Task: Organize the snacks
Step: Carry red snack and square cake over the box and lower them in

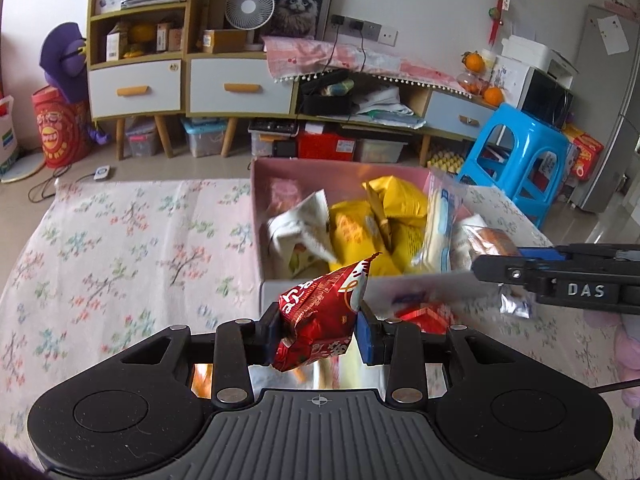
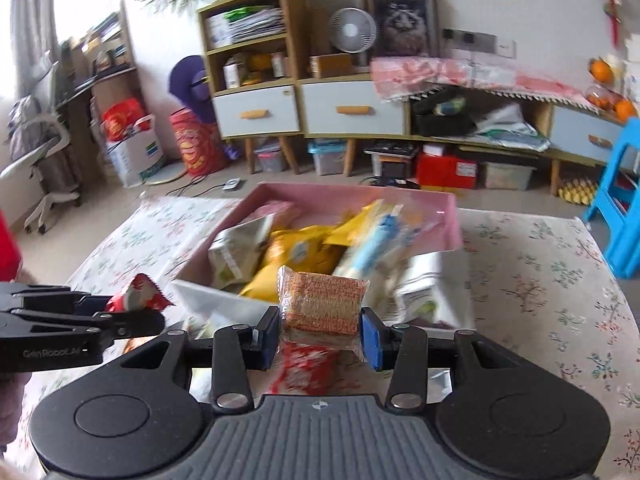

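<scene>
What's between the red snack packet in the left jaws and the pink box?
Nothing visible. The red packet is held above the cloth, just short of the pink box's near wall; the box is open-topped, though already crowded with snacks.

white wall, wood cabinet [image 1: 136, 40] w/ pale drawers, fan [image 1: 250, 6], blue stool [image 1: 520, 152], beige tile floor [image 1: 160, 168].

Red snack packet [image 1: 320, 316], orange-checked wafer pack [image 2: 322, 304], pink box [image 1: 344, 168], seemingly yellow bags [image 1: 360, 232].

Soft daylight from a left window [image 2: 24, 40], fisheye-bent edges, motion blur over the box's snacks [image 2: 320, 248].
</scene>
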